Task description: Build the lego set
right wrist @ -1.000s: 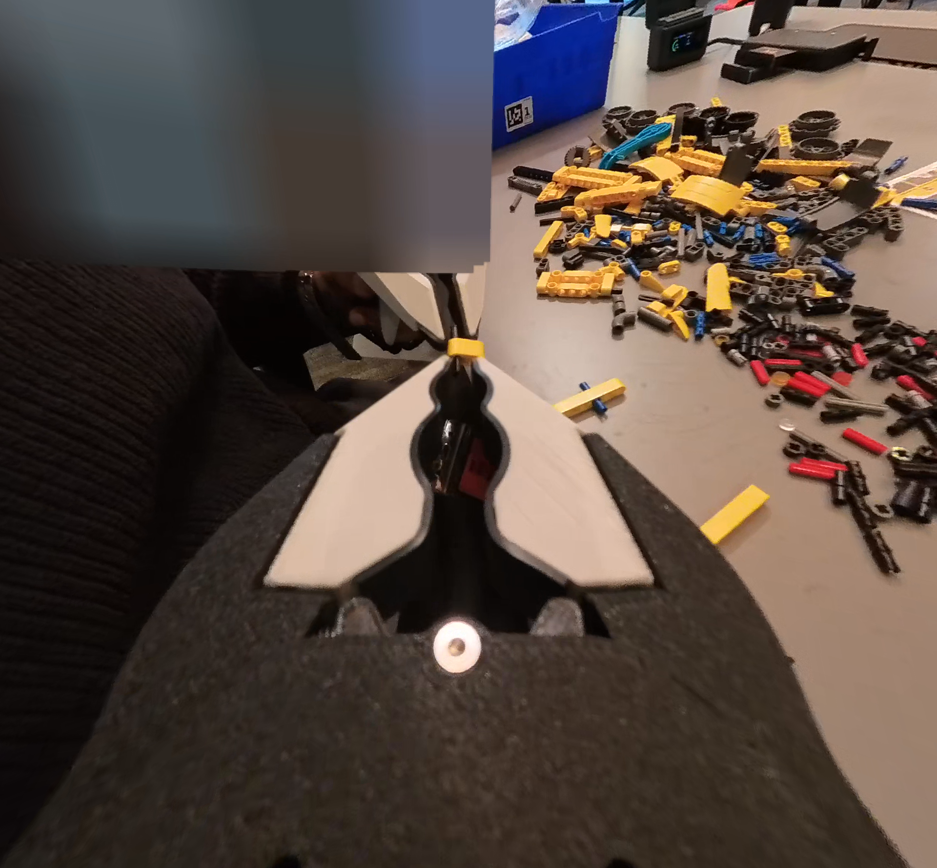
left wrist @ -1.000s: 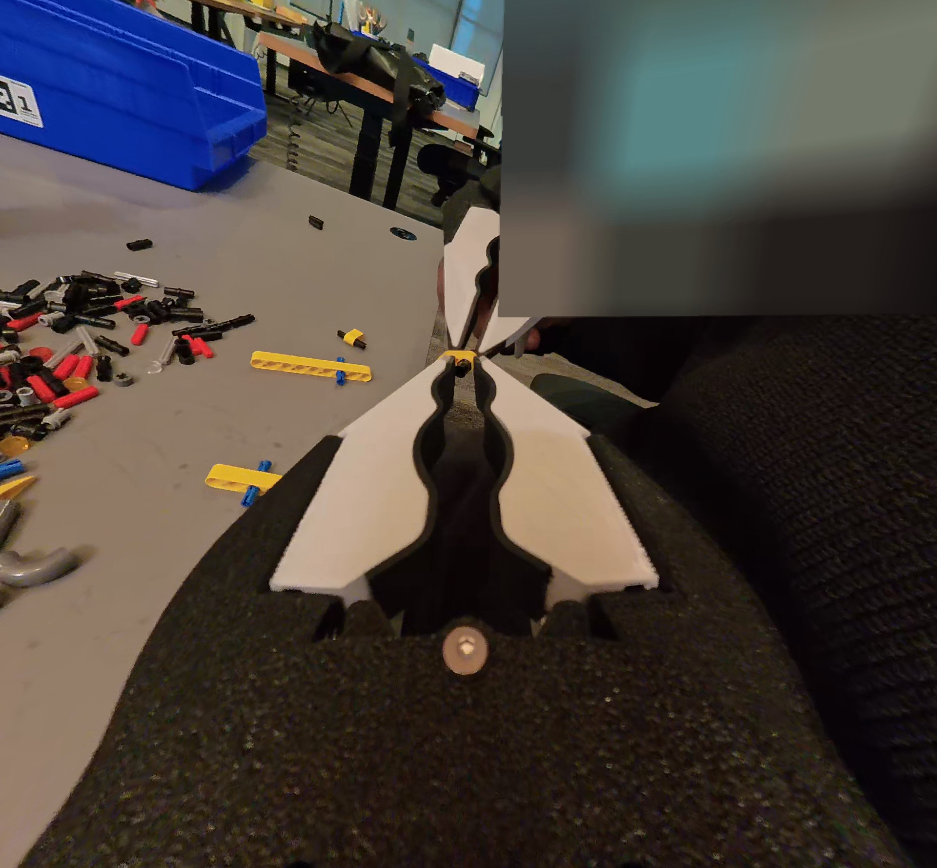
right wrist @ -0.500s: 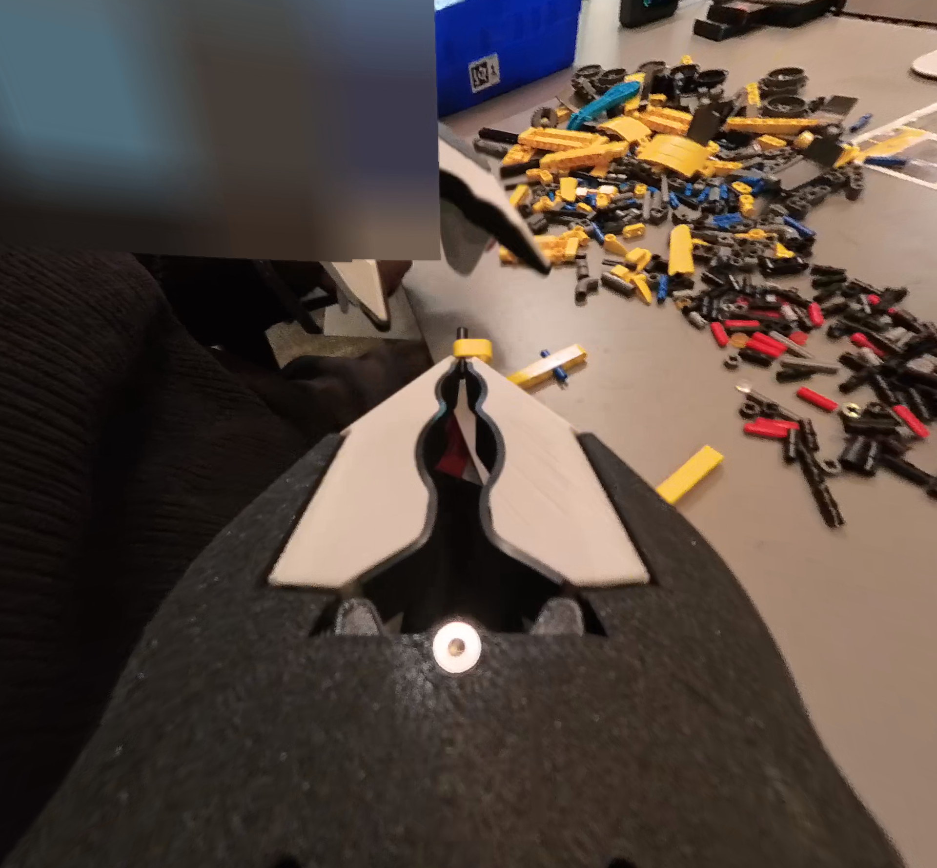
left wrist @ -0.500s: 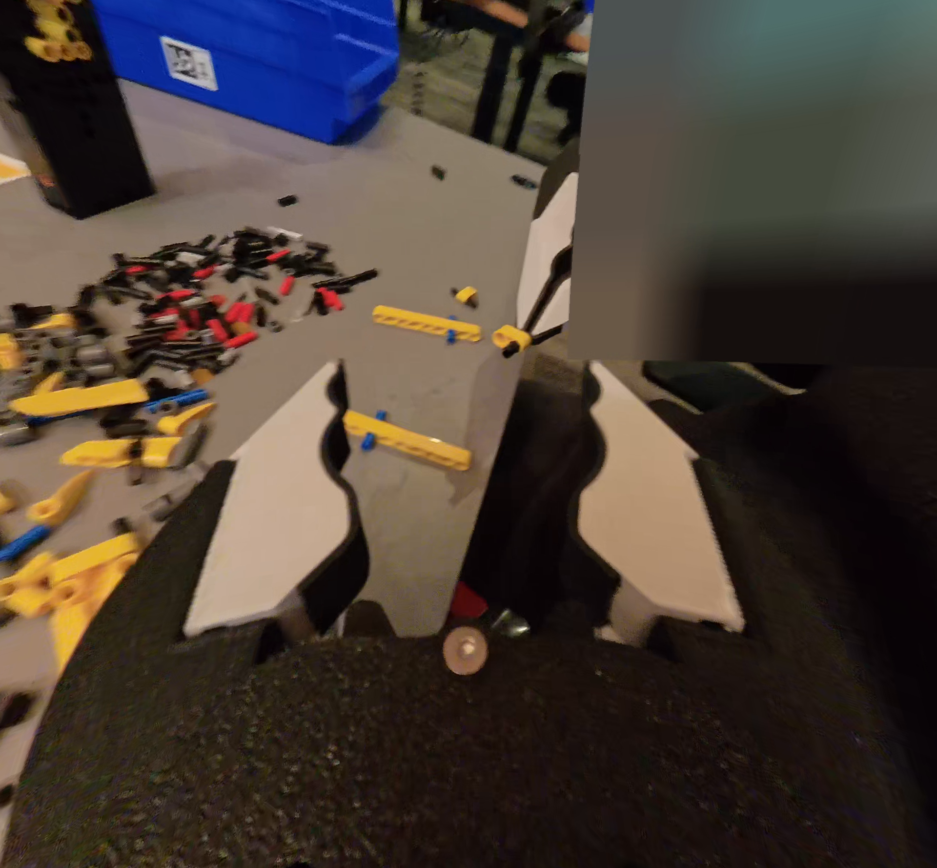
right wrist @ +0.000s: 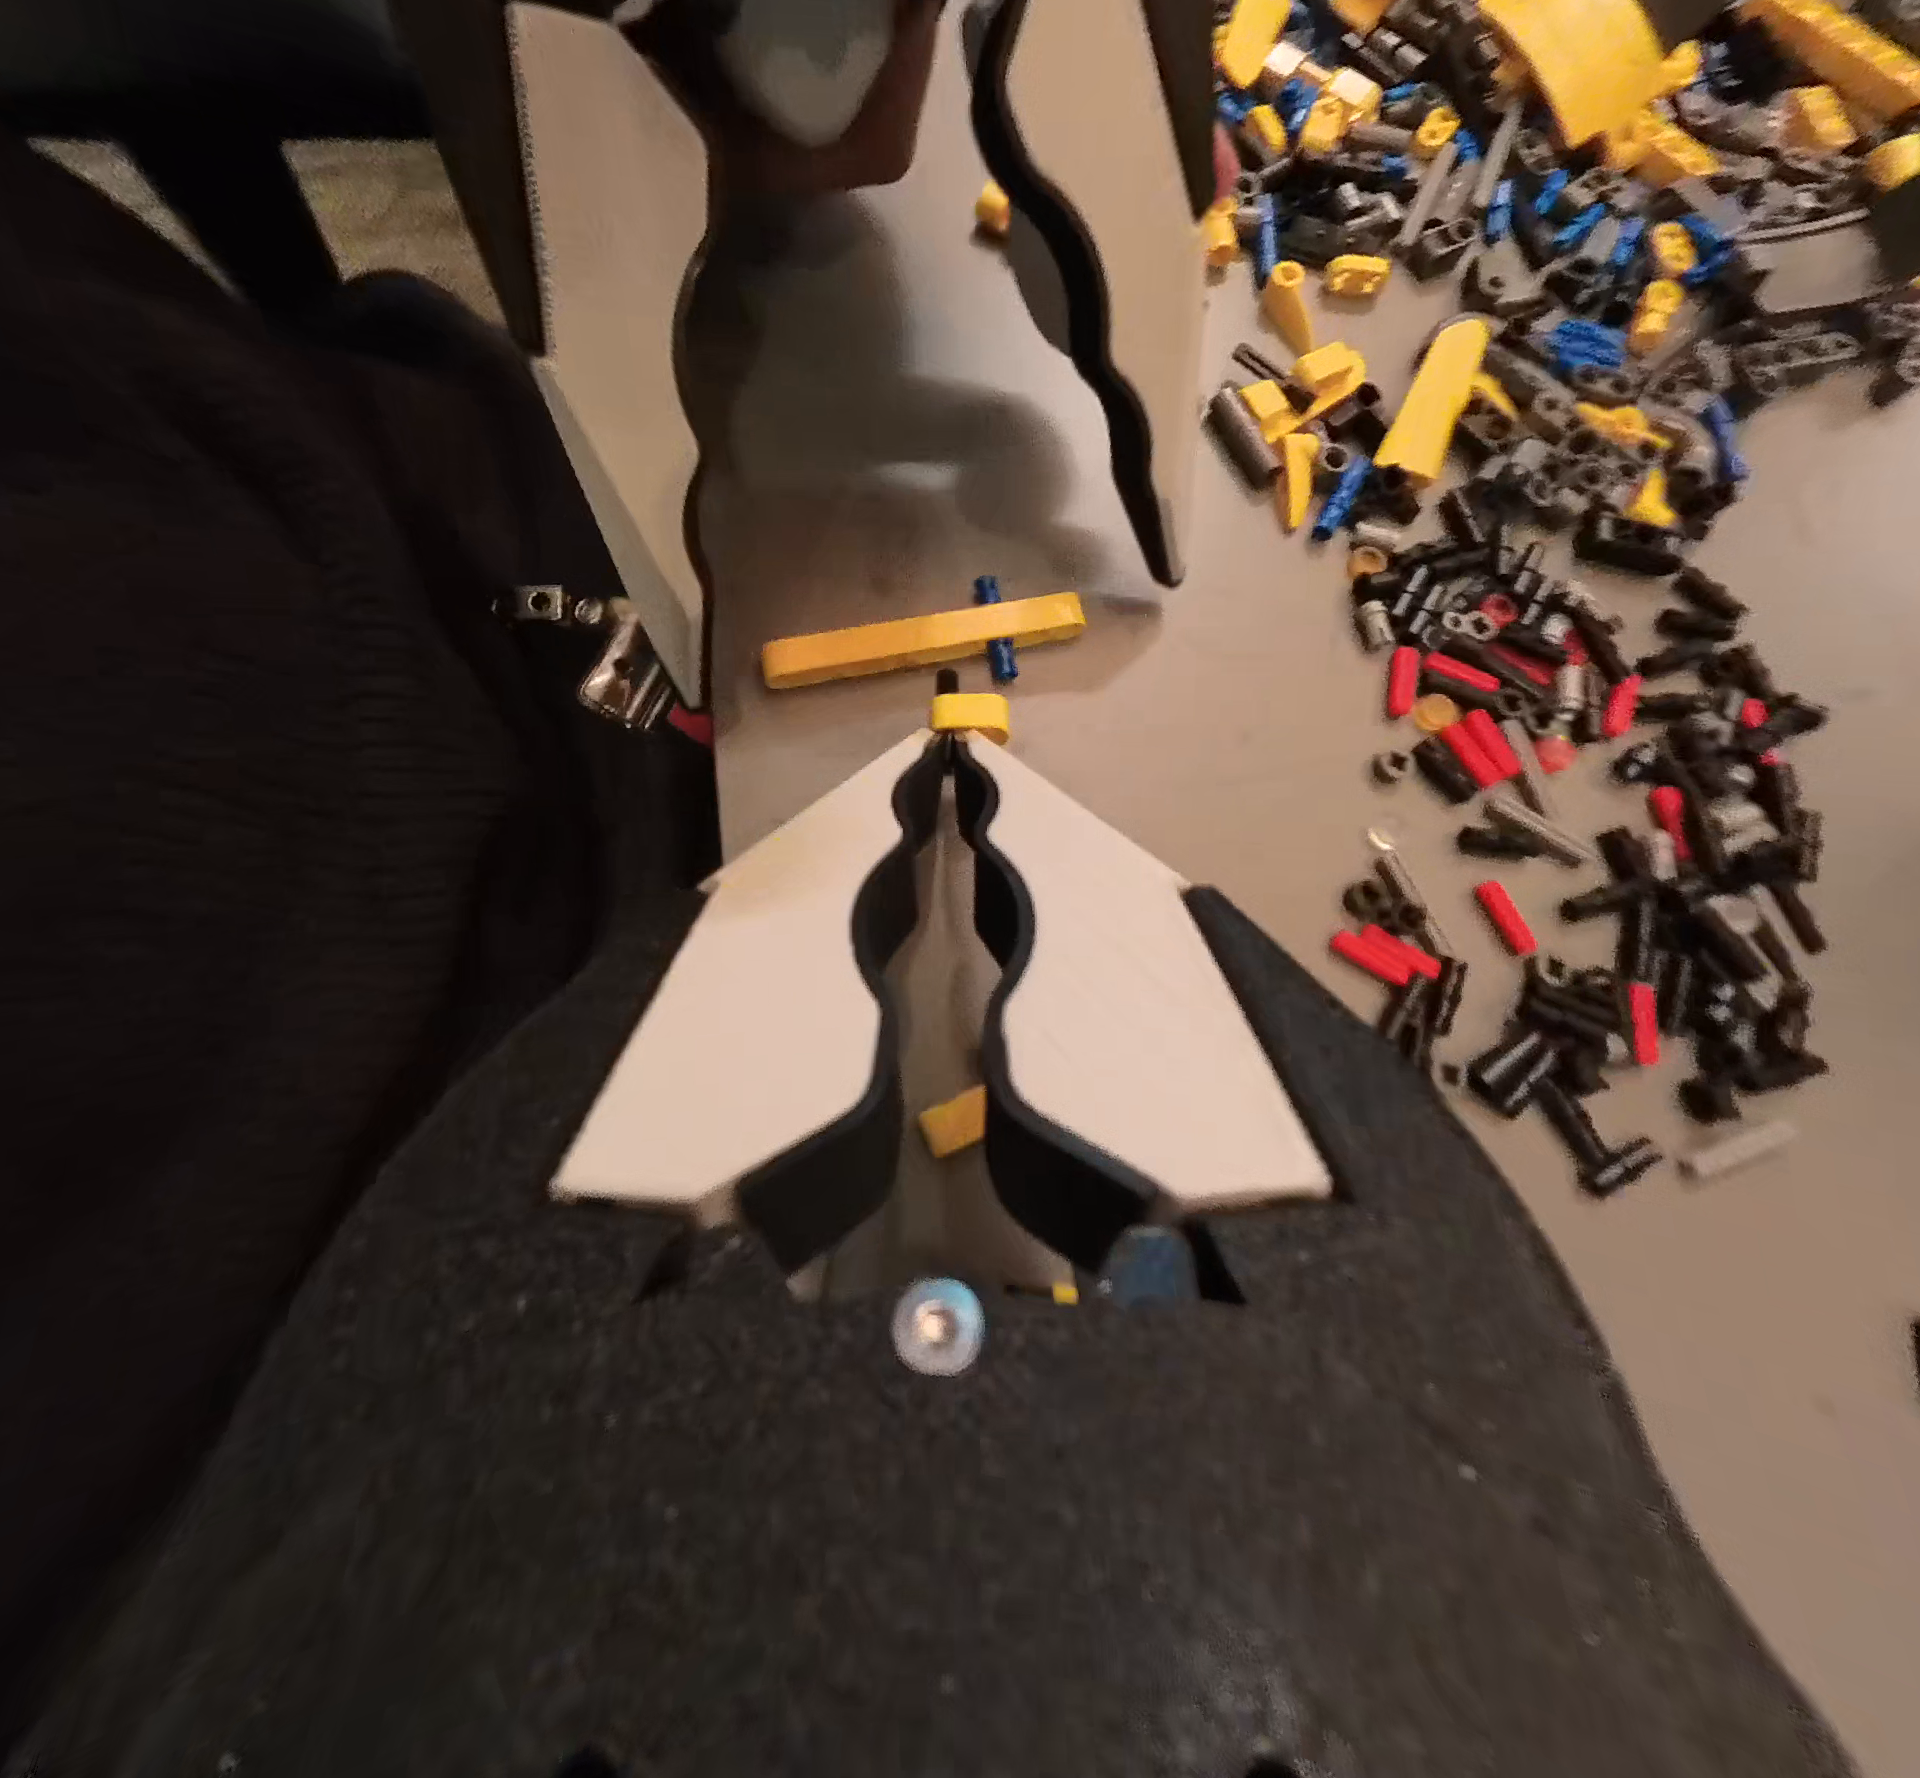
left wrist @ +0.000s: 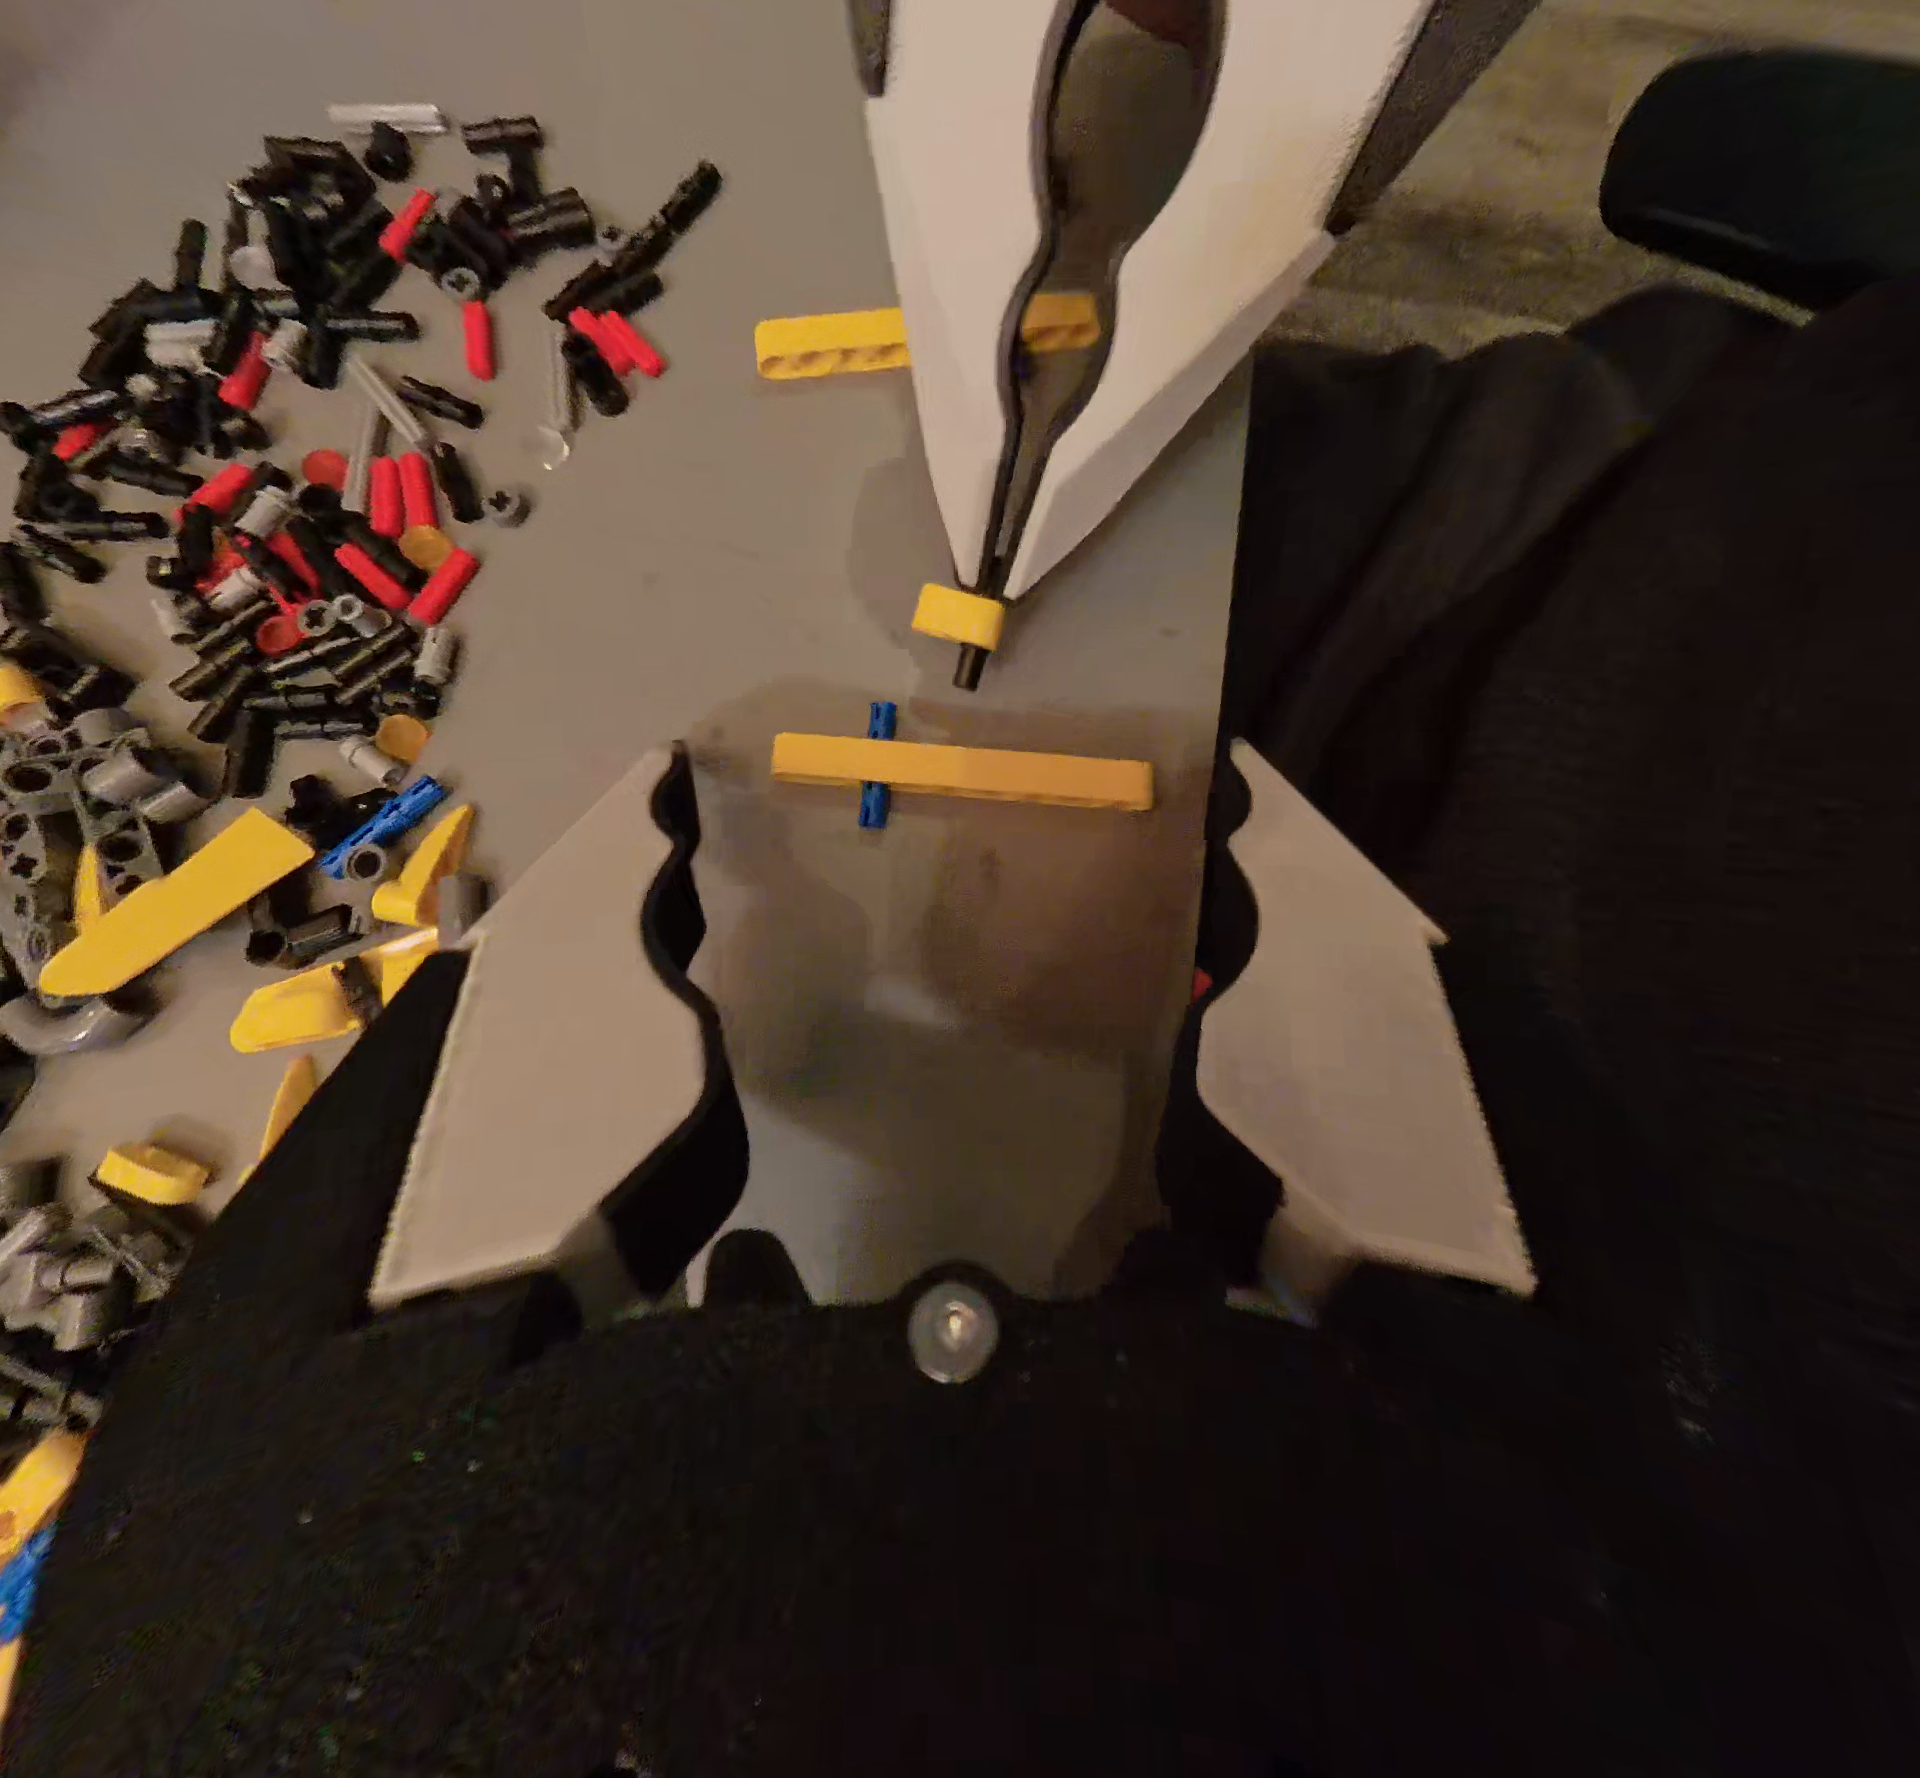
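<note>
Jaws of the left gripper [left wrist: 951, 855] stand wide apart and hold nothing; jaws of the right gripper [right wrist: 951, 739] are pressed together on a thin black pin [right wrist: 945, 684] that carries a small yellow connector [right wrist: 968, 714] just beyond the tips.

The two grippers face each other, tip toward tip, over the grey counter [left wrist: 665, 606]. Between them lies a long yellow beam [left wrist: 961, 772], flat on the counter, with a short blue pin [left wrist: 875, 764] crossing it near one end. The beam's long axis runs crosswise to both grippers. In the left wrist view it spans most of the gap between the open jaws, just ahead of their tips. In the right wrist view the same beam [right wrist: 920, 639] lies just beyond the black pin's free end, near it but apart. Whether the pin is above the beam or level with it cannot be told.

The left gripper brackets the beam; the right gripper's held piece points at its long side.

A second yellow beam [left wrist: 826, 344] lies farther off, partly hidden behind the right gripper in the left wrist view. Loose black and red pins [left wrist: 343, 440] and yellow panels [right wrist: 1558, 35] are heaped on the counter well to one side. A dark knitted sleeve [left wrist: 1610, 793] borders the counter edge.
</note>
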`<state>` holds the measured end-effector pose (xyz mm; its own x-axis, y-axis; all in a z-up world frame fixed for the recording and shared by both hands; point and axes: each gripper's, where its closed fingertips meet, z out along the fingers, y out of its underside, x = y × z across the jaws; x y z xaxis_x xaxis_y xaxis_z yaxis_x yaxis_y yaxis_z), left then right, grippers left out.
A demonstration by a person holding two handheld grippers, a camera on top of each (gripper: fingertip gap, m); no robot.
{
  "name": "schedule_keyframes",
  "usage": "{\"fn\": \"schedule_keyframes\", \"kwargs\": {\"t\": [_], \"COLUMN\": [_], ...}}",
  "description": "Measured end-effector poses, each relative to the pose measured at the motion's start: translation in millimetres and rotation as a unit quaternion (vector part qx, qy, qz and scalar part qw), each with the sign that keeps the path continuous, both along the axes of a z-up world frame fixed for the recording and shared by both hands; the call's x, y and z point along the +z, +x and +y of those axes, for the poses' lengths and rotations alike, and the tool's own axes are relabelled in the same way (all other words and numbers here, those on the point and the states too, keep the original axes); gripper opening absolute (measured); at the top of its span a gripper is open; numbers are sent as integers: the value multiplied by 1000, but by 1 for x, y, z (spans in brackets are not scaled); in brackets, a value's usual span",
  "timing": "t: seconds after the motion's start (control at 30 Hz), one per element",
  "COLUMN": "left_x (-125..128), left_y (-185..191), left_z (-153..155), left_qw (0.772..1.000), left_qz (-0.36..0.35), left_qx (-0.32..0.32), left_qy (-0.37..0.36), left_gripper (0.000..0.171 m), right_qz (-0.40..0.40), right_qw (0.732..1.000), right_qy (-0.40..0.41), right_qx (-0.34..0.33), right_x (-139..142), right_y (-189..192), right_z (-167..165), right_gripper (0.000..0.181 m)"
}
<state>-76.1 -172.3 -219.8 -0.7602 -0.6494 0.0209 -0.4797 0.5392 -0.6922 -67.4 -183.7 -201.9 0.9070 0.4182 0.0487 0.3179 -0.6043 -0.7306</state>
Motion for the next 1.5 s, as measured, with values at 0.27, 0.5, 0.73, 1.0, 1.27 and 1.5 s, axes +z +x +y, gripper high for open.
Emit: {"fn": "schedule_keyframes", "kwargs": {"t": [0.27, 0.5, 0.73, 1.0, 1.27, 1.5], "left_x": [-1, -1, -1, -1, 0, 16], "left_y": [-16, -28, -32, -33, -29, -21], "left_z": [-9, -14, -15, -15, -13, -10], "left_qw": [999, 998, 997, 997, 998, 997], "left_qz": [-10, -18, -18, -16, -20, -36], "left_qx": [-32, -67, -75, -76, -57, -28], "left_qy": [2, -12, -13, -14, -13, -65], "left_gripper": [74, 74, 73, 73, 73, 74], "right_qz": [-8, -3, -1, 9, 7, 31], "right_qw": [1000, 999, 1000, 1000, 999, 997], "right_qy": [-2, 5, 13, 24, 27, 43], "right_qx": [24, 41, 14, -12, -40, -52], "right_x": [-9, -12, -13, -13, -9, -1], "right_y": [-9, -22, -31, -30, -22, -19], "right_z": [-3, -6, -5, -4, -4, -4], "right_gripper": [2, 2, 1, 1, 1, 2]}}
